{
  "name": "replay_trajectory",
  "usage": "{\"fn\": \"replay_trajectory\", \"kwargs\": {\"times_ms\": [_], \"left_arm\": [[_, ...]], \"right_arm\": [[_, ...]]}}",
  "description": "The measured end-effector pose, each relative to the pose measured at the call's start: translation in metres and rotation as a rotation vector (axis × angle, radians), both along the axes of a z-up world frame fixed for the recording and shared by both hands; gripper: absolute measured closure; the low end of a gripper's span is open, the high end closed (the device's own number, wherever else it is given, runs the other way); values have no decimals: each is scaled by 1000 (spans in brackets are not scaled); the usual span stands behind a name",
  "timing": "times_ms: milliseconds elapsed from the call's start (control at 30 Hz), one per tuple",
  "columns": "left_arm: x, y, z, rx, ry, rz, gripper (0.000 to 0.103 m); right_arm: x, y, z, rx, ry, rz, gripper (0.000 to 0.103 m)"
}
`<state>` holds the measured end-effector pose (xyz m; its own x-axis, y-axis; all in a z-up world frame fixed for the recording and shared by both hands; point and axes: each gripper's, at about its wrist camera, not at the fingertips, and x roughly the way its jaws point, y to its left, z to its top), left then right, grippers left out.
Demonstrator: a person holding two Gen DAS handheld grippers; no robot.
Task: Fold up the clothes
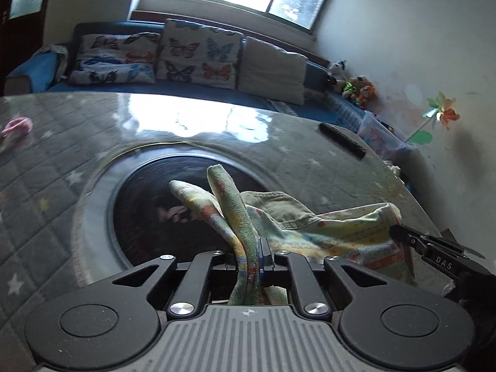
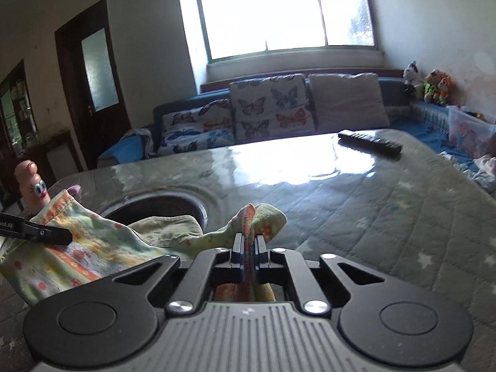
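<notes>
Pink toy (image 2: 31, 183) stands upright only in right view.

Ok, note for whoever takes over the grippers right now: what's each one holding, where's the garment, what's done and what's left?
Left gripper: shut on a bunched edge of the patterned garment.
Right gripper: shut on another bunched edge of the same cloth.
Garment: strung between the two grippers, sagging over the quilted table cover beside the round dark recess. A plain green part lies rumpled in the middle.
Done: both edges gripped.
Left: no neat fold shows yet. Probably spread it flat, then fold.
Nearby: a remote control at the far end of the table.
</notes>
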<state>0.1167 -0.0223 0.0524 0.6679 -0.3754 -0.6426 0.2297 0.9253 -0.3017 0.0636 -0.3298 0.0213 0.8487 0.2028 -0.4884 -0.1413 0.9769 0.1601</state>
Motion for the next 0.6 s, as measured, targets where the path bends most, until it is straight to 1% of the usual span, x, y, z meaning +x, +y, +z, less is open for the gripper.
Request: {"fn": "replay_trajectory", "kwargs": {"times_ms": [267, 433, 600], "left_arm": [[25, -70, 9, 60, -51, -116, 92], [39, -106, 13, 79, -66, -166, 92], [49, -137, 12, 123, -87, -201, 92]], "right_arm": [[-3, -45, 18, -27, -41, -130, 98], [-1, -69, 24, -40, -54, -187, 98], [7, -92, 23, -46, -58, -238, 98]]}}
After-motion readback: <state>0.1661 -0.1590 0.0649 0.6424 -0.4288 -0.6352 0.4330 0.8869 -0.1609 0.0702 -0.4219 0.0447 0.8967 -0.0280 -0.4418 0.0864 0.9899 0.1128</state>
